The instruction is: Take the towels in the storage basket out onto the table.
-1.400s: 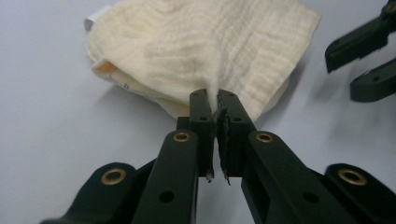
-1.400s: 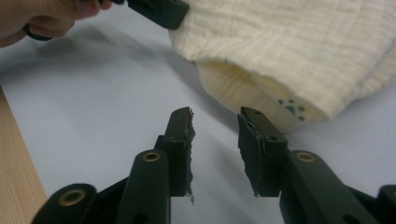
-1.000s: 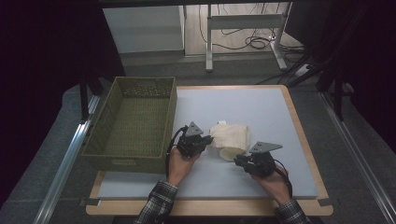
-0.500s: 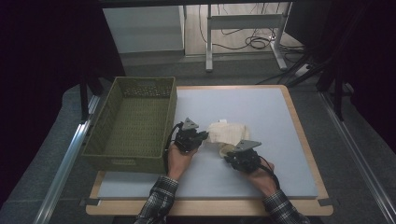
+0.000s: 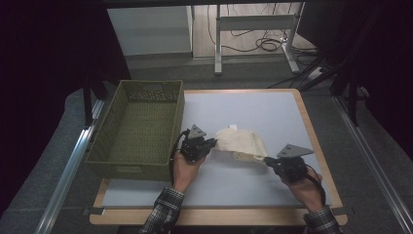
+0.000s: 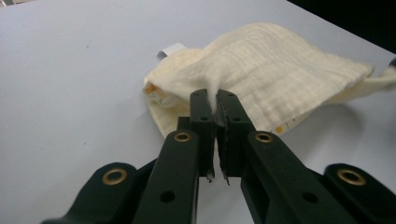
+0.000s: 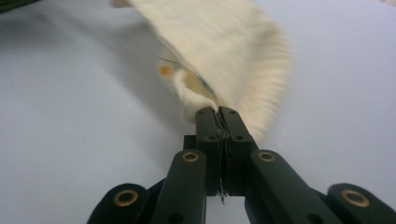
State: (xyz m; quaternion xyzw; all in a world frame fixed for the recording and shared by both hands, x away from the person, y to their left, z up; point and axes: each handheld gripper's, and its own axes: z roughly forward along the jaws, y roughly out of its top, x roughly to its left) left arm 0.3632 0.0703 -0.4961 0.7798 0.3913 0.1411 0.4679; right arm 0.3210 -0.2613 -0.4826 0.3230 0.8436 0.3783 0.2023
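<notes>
Your 2 grippers, left gripper (image 6: 215,103) and right gripper (image 7: 218,117), each pinched the cream cloth (image 5: 242,143); thin edge bites risked slipping under tension.

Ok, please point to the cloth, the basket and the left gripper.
cloth (image 5: 241,141), high view, middle of the fabric
basket (image 5: 101,163), high view, near rim
left gripper (image 6: 215,106), left gripper view, between its fingertips

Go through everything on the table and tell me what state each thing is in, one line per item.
cloth: cream, crumpled, stretched between both grippers, partly lifted.
left gripper: shut on the cloth's left edge.
right gripper: shut on the cloth's right edge.
basket: green, upright, open-topped, empty, left of the cloth.
table: bare around the cloth.
</notes>
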